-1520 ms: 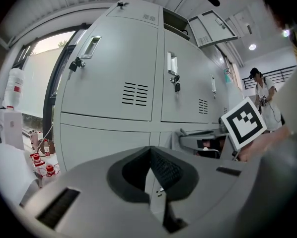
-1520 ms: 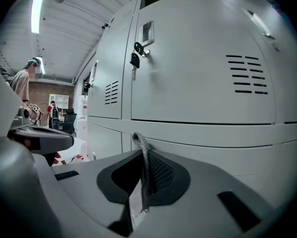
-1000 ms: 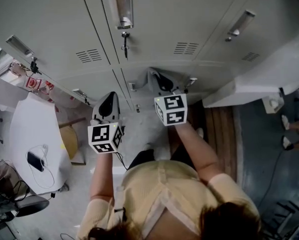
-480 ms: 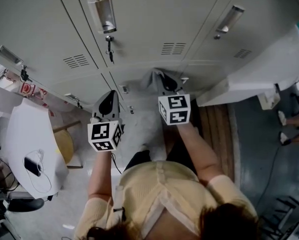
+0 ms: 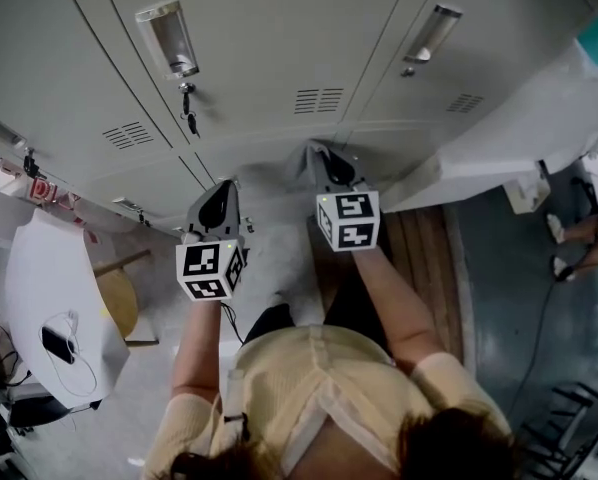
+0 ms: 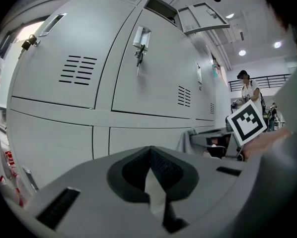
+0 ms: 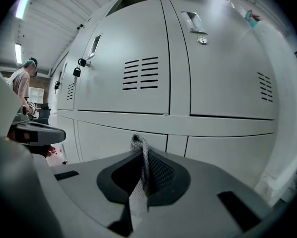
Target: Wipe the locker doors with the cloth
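We record the right gripper [image 7: 141, 153] with its fingers closed on the cloth [image 7: 137, 144]. The fabric is a grey mesh. It is pinched between the two pads, and a small fold stands up just beyond the fingertips. In the head view the cloth [image 5: 311, 156] bunches ahead of the right gripper [image 5: 331, 170], against the lower part of the locker doors [image 5: 269, 48]. We cannot tell from that view whether fabric and metal touch.

Beyond the right fingertips the locker doors [image 7: 223, 83] fill the frame: the seam between the upper and lower rows runs just above the tips, and the vent slots [image 7: 141, 73] sit higher. A padlock [image 7: 76, 72] hangs up and to the left of the fingers.

The left gripper [image 6: 149, 151] has its fingers closed tip to tip, with no object held between them. It is held beside the right gripper and short of the doors [image 6: 54, 73]. A key [image 6: 138, 58] hangs in a lock well above its fingertips. To the right of those tips we see the cloth [image 6: 187, 141] again.

In the head view the left gripper [image 5: 219, 204] points at the lower row.
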Tool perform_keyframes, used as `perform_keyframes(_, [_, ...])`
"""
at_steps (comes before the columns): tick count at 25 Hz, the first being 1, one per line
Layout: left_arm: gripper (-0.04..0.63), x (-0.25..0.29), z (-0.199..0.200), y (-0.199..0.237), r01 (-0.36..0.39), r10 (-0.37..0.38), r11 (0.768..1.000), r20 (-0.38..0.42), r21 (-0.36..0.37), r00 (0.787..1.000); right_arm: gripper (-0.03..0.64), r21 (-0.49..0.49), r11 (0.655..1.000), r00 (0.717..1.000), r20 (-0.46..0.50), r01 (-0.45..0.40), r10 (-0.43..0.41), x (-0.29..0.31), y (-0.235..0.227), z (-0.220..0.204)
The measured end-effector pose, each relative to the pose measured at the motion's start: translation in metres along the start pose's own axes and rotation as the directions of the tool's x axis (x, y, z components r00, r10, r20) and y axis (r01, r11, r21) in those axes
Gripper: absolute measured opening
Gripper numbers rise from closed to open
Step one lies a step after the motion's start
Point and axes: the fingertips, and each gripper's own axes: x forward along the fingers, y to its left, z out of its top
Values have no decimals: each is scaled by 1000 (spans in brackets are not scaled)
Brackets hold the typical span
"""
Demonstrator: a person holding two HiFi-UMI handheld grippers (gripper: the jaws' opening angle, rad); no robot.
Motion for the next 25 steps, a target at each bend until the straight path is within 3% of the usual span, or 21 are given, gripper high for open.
perform_keyframes(8, [2, 11, 0, -16, 17, -18, 1000, 1, 24, 1000, 15, 19, 1000, 999, -30, 17, -17, -10, -15, -10])
perform_keyframes(19, [2, -22, -10, 23, -60, 60, 998, 10, -28, 998, 15, 1, 979, 978, -41, -204, 204, -27, 60, -3])
perform_keyframes(25, [2, -47, -18, 49, -115, 116, 992, 12, -42, 993, 15, -16, 961, 960, -55, -277, 276, -21, 100, -9])
